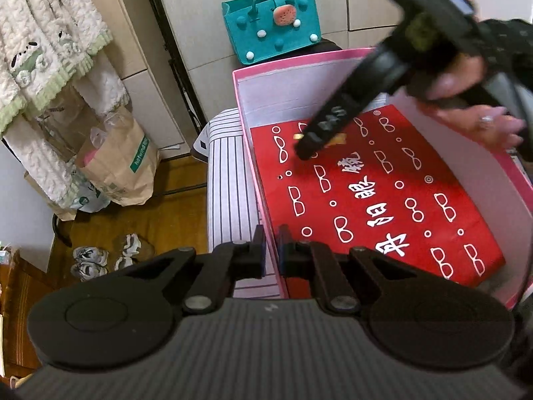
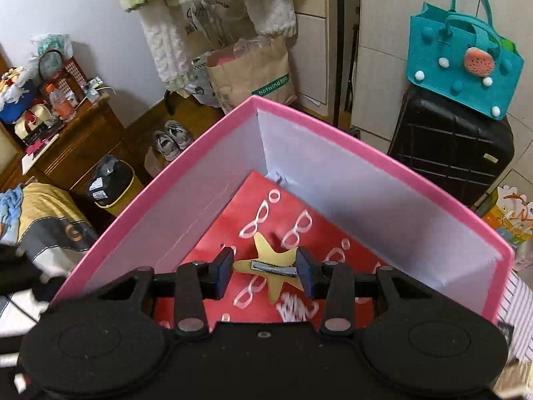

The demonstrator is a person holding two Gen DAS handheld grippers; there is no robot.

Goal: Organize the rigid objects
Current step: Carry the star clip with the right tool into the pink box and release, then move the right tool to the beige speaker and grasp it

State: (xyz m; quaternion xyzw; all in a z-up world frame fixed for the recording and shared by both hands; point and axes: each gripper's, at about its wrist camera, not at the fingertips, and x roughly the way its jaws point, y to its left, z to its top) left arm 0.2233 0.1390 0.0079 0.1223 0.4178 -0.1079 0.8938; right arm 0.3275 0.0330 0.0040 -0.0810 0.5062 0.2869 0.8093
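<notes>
Right gripper (image 1: 304, 150) blurred in left wrist view, star clip (image 1: 299, 136) mostly hidden behind it. Red bag (image 2: 336, 233) partly covered by gripper body.

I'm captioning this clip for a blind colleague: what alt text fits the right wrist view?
The right gripper holds a yellow star-shaped hair clip above a red paper bag printed with white glasses, inside a pink box. Behind the box stand a black suitcase and a teal felt bag.

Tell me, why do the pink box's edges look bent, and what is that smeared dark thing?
Left wrist view: the right gripper is motion-blurred over the red bag. Right wrist view: fisheye bends the box rim; the star clip looks sharp, the bag's print smeared.
</notes>
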